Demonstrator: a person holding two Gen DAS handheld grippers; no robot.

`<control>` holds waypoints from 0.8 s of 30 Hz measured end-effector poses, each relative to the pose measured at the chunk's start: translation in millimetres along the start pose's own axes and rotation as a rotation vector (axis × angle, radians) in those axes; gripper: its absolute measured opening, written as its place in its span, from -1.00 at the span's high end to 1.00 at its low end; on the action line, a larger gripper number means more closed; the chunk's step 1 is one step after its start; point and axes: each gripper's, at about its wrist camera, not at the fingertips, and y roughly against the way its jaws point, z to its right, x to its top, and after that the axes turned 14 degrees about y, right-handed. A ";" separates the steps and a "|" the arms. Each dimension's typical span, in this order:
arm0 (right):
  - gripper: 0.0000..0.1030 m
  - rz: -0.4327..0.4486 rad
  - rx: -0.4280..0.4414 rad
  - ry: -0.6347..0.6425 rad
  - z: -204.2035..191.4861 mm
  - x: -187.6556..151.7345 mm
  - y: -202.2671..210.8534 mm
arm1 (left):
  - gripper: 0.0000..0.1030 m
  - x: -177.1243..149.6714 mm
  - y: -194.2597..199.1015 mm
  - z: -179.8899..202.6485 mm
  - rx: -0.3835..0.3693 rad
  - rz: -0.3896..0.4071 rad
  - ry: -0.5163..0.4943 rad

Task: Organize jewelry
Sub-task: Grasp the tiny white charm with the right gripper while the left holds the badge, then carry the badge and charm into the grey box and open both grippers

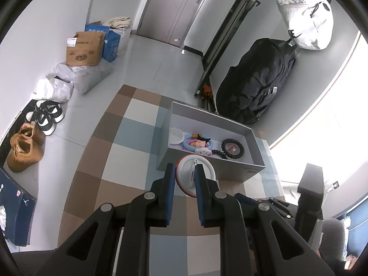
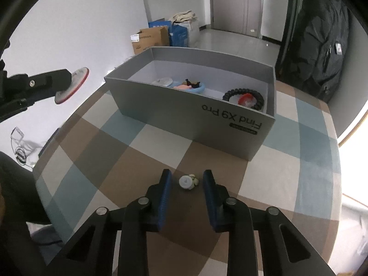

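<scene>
My left gripper [image 1: 184, 169] is shut on a round white disc with a red rim [image 1: 182, 177], held in the air just in front of the grey open box [image 1: 208, 113]. In the right wrist view the disc [image 2: 76, 81] hangs left of the box [image 2: 191, 51]. The box holds a white disc [image 1: 176, 135], a blue ring [image 1: 187, 144] and a black coil band [image 2: 243, 91] around a red piece. My right gripper [image 2: 186, 175] points down at the checked cloth. A small white and green trinket [image 2: 187, 182] lies between its pads, which stand apart from it.
The checked cloth [image 2: 161, 142] covers a round table, and its edge curves close on the left and right. A large black bag [image 1: 260, 80] and a white bag [image 1: 306, 20] are behind the box. Cardboard boxes [image 1: 84, 50], plastic bags and shoes [image 1: 25, 147] line the floor at the left.
</scene>
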 end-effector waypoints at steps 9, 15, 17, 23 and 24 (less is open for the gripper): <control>0.72 0.010 0.022 -0.009 -0.1 1.4 2.3 | 0.76 3.2 4.3 -1.6 -0.017 0.009 0.013; 0.81 0.089 0.061 -0.024 0.0 6.7 22.6 | 0.76 2.7 6.1 4.4 -0.009 0.027 -0.015; 0.81 0.121 0.070 -0.031 0.0 9.3 31.7 | 0.76 3.5 6.4 6.8 -0.017 0.030 -0.019; 0.81 0.213 0.105 -0.045 3.4 23.2 54.5 | 0.76 7.9 3.1 12.5 -0.027 0.034 -0.018; 0.81 0.225 0.119 -0.057 5.8 24.8 57.6 | 0.76 9.3 2.8 14.4 -0.030 0.038 -0.018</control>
